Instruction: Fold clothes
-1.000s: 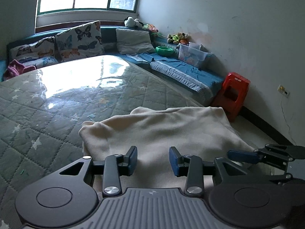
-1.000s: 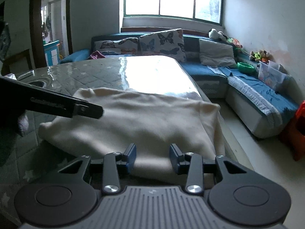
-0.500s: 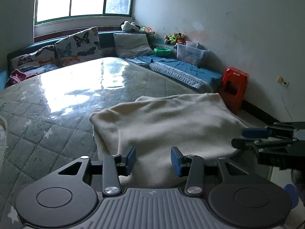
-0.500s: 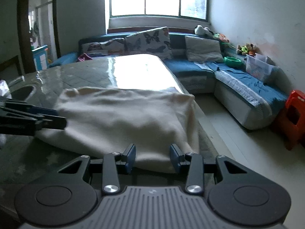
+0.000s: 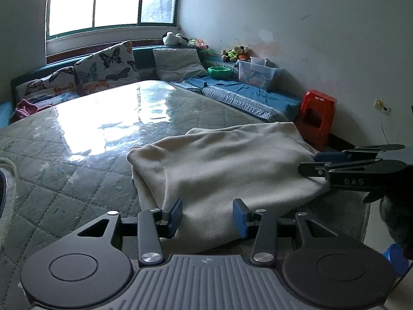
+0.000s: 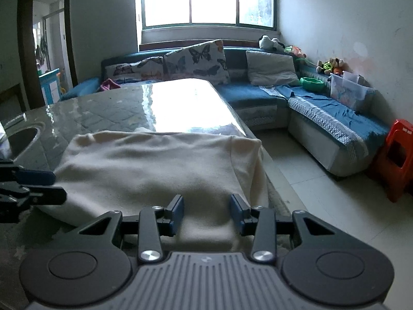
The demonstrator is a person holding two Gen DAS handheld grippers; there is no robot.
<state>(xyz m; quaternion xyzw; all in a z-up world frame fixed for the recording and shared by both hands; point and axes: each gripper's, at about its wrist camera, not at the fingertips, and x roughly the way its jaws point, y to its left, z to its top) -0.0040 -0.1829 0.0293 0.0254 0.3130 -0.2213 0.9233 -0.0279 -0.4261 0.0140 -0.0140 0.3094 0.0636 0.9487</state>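
Cream garment (image 5: 232, 165), already folded at least once, lying on the quilted counter (image 5: 77, 160) near its right edge, with 1 side hanging a little over that edge. Looks like a sweater or a blanket; hard to tell which.

For the step in hand, probably the next fold: better to slide both claws low under the near hem, to pinch all layers together and not only the top one, then to lift both corners evenly and carry them to the far edge. Uneven lifting risks a crooked fold, and pulling toward the hanging side risks dragging the cloth off the counter.

Left claw (image 5: 206, 213) released, jaws wide apart, hovering just above the near hem at its left part, holding nothing. Right claw (image 6: 206, 210) also released, jaws apart, just over the near right part of the cloth, close to the corner beside the counter edge. No pinch of fabric visible between either pair of pads.
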